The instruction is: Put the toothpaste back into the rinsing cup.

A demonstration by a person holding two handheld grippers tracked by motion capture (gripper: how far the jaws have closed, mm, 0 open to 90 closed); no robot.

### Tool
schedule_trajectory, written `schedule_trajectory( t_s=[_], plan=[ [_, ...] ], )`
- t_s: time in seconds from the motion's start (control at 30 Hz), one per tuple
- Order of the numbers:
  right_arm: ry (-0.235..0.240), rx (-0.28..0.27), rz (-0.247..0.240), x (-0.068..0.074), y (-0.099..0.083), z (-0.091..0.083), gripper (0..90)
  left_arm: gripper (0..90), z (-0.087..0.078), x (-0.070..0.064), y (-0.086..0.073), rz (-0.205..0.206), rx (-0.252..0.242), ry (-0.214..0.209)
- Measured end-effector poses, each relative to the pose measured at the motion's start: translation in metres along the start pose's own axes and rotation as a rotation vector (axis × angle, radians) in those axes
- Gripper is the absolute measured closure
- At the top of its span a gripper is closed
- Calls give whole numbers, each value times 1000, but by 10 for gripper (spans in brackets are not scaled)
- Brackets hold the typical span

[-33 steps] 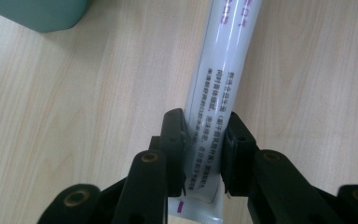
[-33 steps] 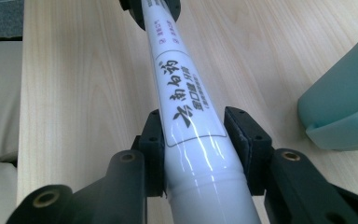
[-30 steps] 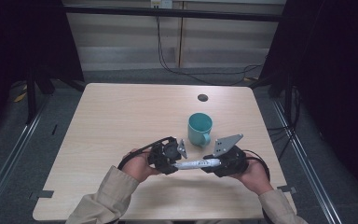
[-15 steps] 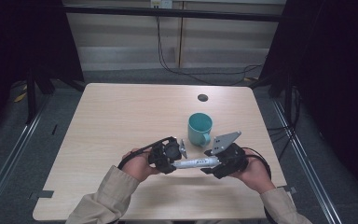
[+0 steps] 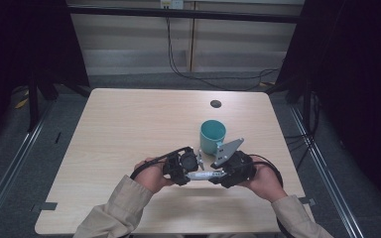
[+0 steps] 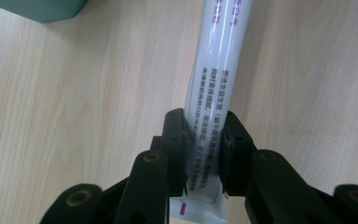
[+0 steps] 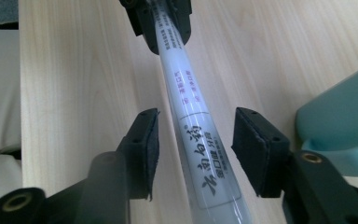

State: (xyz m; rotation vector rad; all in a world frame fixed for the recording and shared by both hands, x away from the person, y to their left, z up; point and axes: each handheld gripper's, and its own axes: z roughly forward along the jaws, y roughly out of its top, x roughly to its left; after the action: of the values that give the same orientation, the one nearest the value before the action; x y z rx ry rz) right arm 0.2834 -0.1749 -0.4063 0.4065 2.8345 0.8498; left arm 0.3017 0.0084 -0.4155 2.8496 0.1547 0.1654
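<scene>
Table [image 5: 129, 124]; right gripper view reveals tube [image 7: 186, 98] lettering

Right gripper [image 5: 217, 174] raised a little and tipped since a second ago, grey plate [image 5: 227, 150] now lifted higher and nearer the cup [image 5: 213, 136]. Jaws now spread wide on either side of the tube [image 7: 193, 130], pads clear of it; probably opened in the last half second, though too small in the earlier high views to be sure. Right hand [image 5: 264, 179] shifted slightly outward.
</scene>
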Motion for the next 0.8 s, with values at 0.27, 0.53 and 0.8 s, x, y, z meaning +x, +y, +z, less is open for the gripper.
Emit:
schedule_trajectory(
  t_s=[0.27,0.53,0.8],
  plan=[
    [18,40,-6,-1,3,6,543,754,0,-1,3,11,0,0],
    [32,88,4,0,7,14,563,754,-2,-3,7,34,13,7],
    [49,102,15,-1,9,18,600,753,-4,-5,7,43,25,7]
  ],
)
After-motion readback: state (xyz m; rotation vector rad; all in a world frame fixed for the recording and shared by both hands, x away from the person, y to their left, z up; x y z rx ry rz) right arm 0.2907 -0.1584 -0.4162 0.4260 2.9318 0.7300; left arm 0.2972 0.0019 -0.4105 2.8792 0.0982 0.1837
